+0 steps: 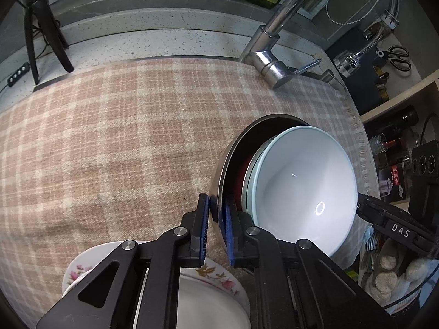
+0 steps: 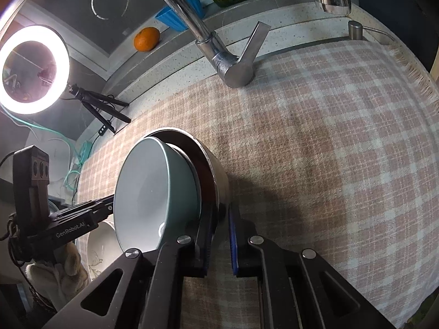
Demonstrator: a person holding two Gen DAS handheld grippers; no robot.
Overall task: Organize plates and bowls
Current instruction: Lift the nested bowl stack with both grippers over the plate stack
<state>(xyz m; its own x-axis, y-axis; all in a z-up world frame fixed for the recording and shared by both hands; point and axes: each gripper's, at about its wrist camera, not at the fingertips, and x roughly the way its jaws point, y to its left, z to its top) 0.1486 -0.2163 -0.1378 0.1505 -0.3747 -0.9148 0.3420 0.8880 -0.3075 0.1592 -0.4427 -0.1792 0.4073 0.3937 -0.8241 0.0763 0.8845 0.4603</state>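
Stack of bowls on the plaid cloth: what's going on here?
A person with two handheld tongs is gripping a nested stack: a pale blue ceramic bowl inside a dark metal-rimmed bowl. The left tongs and right tongs are each clamped on the outer bowl's rim from opposite sides. A floral white plate lies nearby on the pink plaid cloth.

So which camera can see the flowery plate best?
The left wrist view. There the flowery plate lies at the bottom, with pink flowers and a gold leaf showing on its rim, though the left hand-held gripper covers part of it. The right wrist view shows only a slice of a white plate with a faint leaf pattern, probably the same one.
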